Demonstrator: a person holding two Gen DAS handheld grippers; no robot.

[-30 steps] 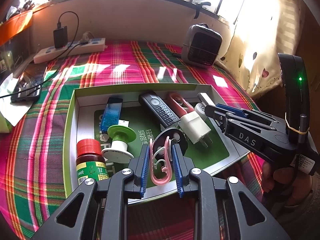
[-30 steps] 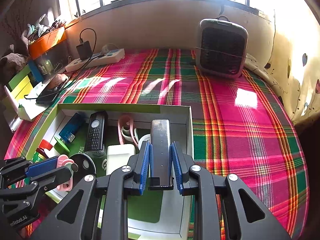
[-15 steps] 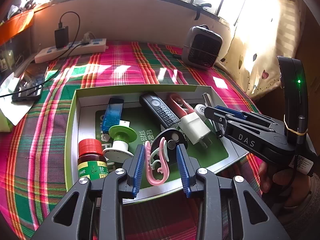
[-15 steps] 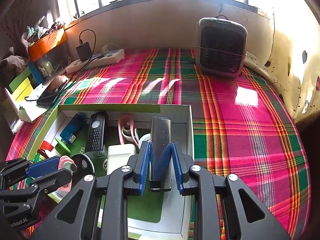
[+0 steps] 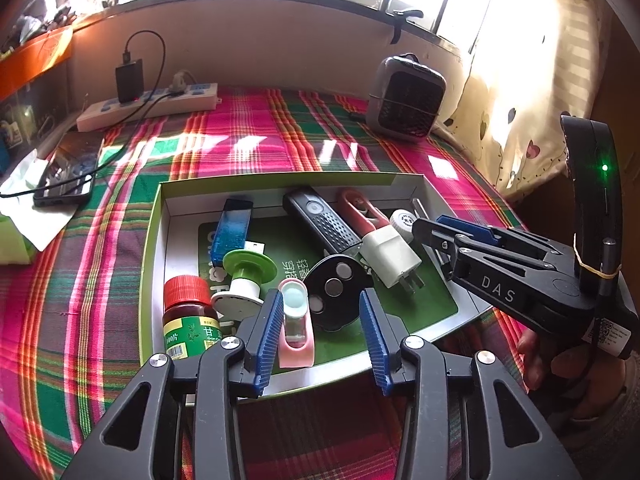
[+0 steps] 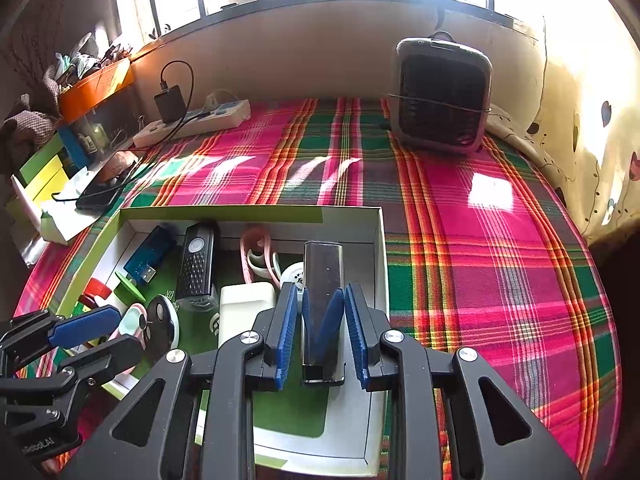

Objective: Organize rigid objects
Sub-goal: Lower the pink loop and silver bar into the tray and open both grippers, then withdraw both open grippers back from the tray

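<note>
A white box with a green rim [image 5: 280,178] holds several small items. My left gripper [image 5: 320,336] hangs over its near edge with jaws opening. A pink holder [image 5: 296,322] lies flat in the box between them, close to the left pad and free of the right one. My right gripper [image 6: 321,332] is at the box's right side [image 6: 382,264], jaws opening. A dark shiny bar [image 6: 322,276] rests in the box between its pads, with a slim gap on each side. In the left wrist view the right gripper [image 5: 424,232] reaches in from the right.
Also in the box are a red-capped bottle [image 5: 186,312], a green spool [image 5: 248,276], a blue stick [image 5: 232,228], a black remote [image 5: 320,224], a white plug [image 5: 390,252] and a black fob [image 5: 336,288]. A heater [image 6: 442,92], power strip [image 5: 148,106] and phone [image 5: 66,176] sit on the plaid cloth.
The left jaws went from shut on the pink holder to wide apart, and the holder fell flat into the box. The right jaws parted slightly around the dark bar, which tipped down.
</note>
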